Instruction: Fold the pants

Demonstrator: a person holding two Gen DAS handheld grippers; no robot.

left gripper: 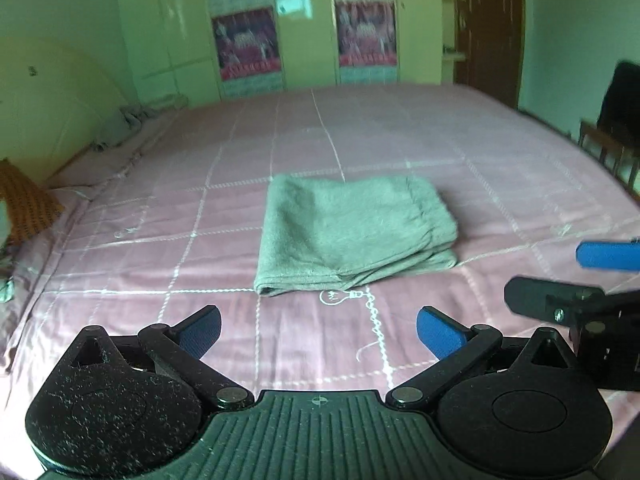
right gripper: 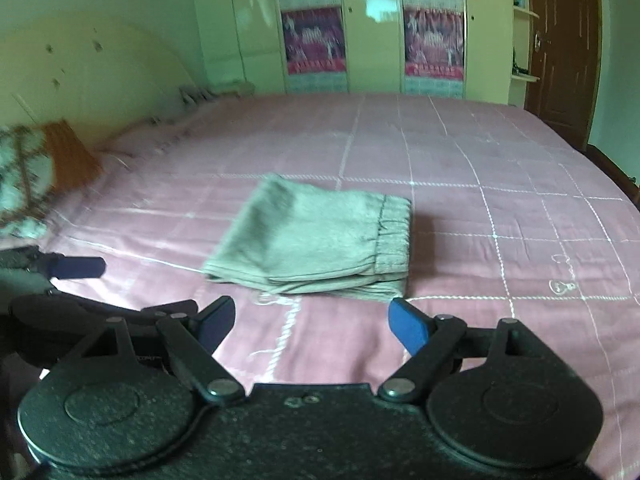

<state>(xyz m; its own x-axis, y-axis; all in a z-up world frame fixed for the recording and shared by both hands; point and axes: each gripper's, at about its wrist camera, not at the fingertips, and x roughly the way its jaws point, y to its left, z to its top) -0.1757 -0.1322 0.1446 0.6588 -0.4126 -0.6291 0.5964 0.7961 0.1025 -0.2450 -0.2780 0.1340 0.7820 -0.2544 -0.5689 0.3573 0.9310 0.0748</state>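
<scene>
Grey pants point(left gripper: 352, 232) lie folded into a compact stack on the pink bedspread point(left gripper: 200, 216), waistband to the right. They also show in the right wrist view point(right gripper: 316, 240). My left gripper point(left gripper: 318, 332) is open and empty, held back from the near edge of the pants. My right gripper point(right gripper: 311, 326) is open and empty, also just short of the pants. The right gripper shows at the right edge of the left wrist view point(left gripper: 576, 280). The left gripper's fingers point(right gripper: 76, 267) show at the left of the right wrist view.
The bed's headboard point(right gripper: 92, 80) runs along the left, with an orange cushion point(left gripper: 24, 204) and a patterned pillow point(right gripper: 20, 176). Wardrobes point(right gripper: 372, 24) stand beyond the bed, a brown door point(right gripper: 560, 48) at the right. A dark chair point(left gripper: 616, 128) stands by the bed's right side.
</scene>
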